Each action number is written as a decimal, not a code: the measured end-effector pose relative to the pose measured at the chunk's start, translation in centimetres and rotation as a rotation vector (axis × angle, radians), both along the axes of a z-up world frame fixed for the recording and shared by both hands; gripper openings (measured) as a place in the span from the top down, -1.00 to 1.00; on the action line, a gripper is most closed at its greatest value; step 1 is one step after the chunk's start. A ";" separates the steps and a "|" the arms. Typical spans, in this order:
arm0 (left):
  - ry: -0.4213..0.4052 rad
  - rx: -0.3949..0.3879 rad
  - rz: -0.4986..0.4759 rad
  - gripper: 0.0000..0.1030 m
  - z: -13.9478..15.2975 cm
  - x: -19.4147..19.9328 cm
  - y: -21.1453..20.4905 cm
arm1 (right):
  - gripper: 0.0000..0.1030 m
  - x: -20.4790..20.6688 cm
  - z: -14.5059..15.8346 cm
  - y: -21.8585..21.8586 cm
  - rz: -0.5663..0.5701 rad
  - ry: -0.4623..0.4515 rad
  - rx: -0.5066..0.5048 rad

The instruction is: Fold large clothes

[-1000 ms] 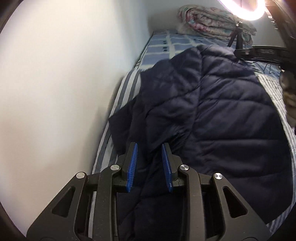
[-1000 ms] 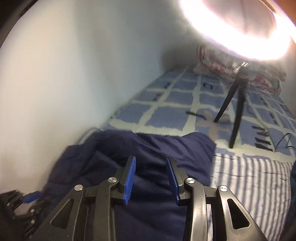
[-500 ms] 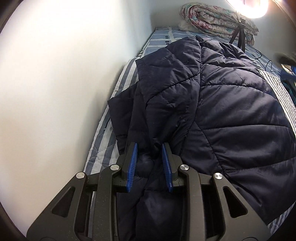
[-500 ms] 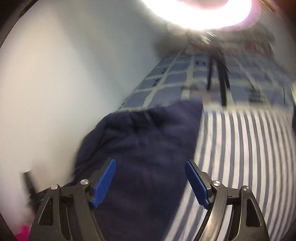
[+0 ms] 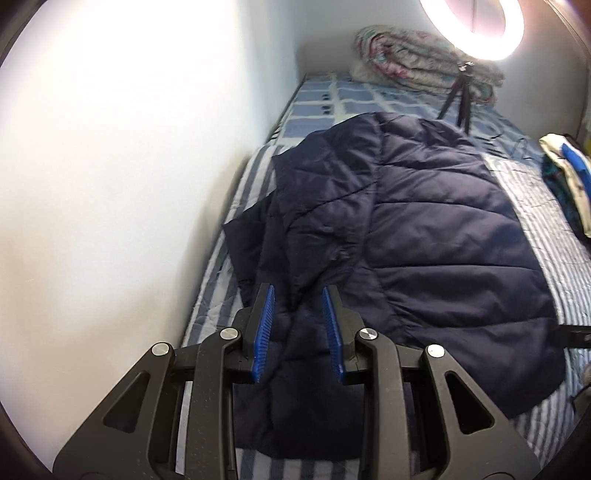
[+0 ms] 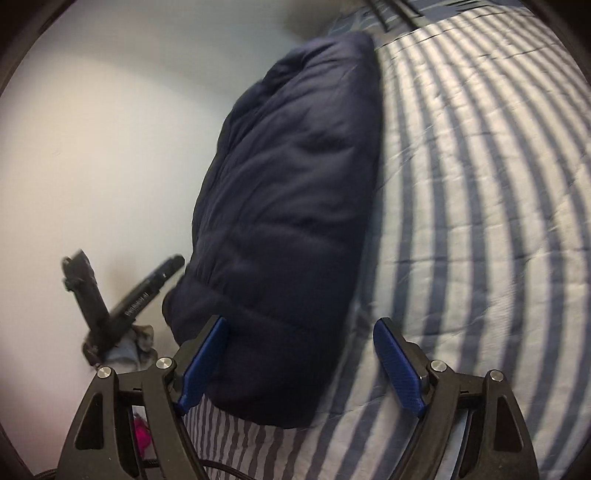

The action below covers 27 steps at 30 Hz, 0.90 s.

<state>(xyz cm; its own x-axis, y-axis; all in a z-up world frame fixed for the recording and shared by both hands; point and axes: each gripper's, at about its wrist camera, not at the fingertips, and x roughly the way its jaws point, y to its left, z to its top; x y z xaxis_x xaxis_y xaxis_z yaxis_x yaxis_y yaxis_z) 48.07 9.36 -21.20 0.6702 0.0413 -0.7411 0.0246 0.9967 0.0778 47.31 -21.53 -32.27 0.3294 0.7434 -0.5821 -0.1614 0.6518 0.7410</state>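
Observation:
A large navy quilted jacket [image 5: 424, 229] lies spread on a blue-and-white striped bed [image 5: 546, 206], its left sleeve area bunched near the wall. My left gripper [image 5: 297, 325] hovers over the jacket's near left part, its jaws partly apart with nothing clamped between them. In the right wrist view the jacket [image 6: 291, 192] lies on the striped cover [image 6: 480, 184]. My right gripper [image 6: 301, 363] is wide open just above the jacket's near edge, empty. The left gripper's body [image 6: 122, 299] shows at the left by the wall.
A white wall [image 5: 129, 166] runs along the bed's left side. A ring light [image 5: 476, 29] on a small black tripod [image 5: 460, 99] stands at the far end, in front of a rolled floral quilt [image 5: 413, 62]. Other clothes [image 5: 569, 177] lie at the right edge.
My right gripper opened wide, let go of the jacket's far edge and swung back to its near edge. The jacket has settled flat. My left gripper stayed almost still.

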 end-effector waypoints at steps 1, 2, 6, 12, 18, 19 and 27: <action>0.010 -0.003 -0.007 0.47 -0.2 0.0 0.0 | -0.64 -0.1 -0.1 0.3 0.011 0.001 0.009; 0.035 -0.006 -0.008 0.47 -0.7 0.2 0.1 | -0.64 -0.2 -0.3 0.6 0.027 0.007 0.026; 0.091 -0.040 0.010 0.37 -2.8 0.7 1.1 | -0.26 -0.2 -0.8 2.1 0.084 0.036 0.043; 0.097 -0.024 0.002 0.33 -2.9 0.0 0.9 | 0.43 0.7 0.9 3.4 0.105 0.018 -0.017; 0.141 -0.078 -0.027 0.33 -2.5 -1.8 0.2 | 0.50 -0.1 4.7 2.2 0.132 -0.006 -0.109; 0.150 -0.091 -0.043 0.33 -2.4 -2.4 -0.2 | 0.50 -0.5 5.1 1.6 0.140 -0.008 -0.124; 0.279 -0.293 -0.234 0.33 -1.7 -8.9 -3.9 | 0.51 -6.6 6.3 -5.7 0.174 0.045 -0.239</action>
<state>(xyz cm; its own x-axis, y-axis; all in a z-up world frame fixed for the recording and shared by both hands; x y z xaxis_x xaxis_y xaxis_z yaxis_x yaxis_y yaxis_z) 39.18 5.45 -22.91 0.4095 -0.3252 -0.8524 0.2315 0.9408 -0.2477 40.67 -27.20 -25.95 0.1791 0.6262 -0.7588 -0.2566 0.7743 0.5785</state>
